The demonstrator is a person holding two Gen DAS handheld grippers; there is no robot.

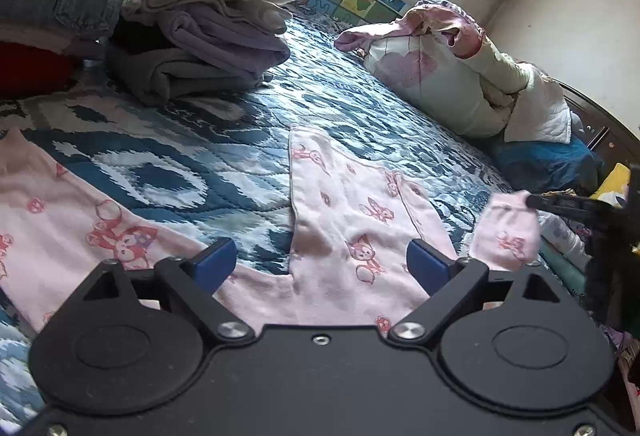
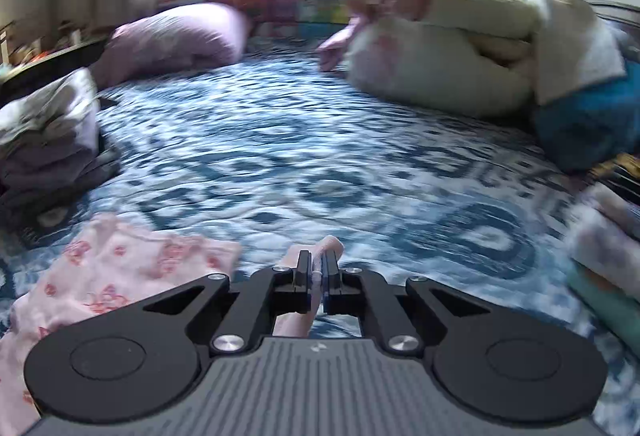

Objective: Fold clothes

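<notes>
Right hand-held gripper (image 2: 318, 268) is clamped on a fold of the pink printed garment (image 1: 352, 232), its jaws nearly together with cloth pinched between them. Left hand-held gripper (image 1: 322, 264) hangs wide open over the same garment, gripping nothing. Bed quilt (image 1: 200, 164) carries the garment, which lies spread directly below and ahead of the left tool, its long axis running across that view from left to right. Held cuff (image 1: 506, 232) is raised off the quilt at the garment's right end. Judgement: the right hand is placed to carry the fold leftward.
</notes>
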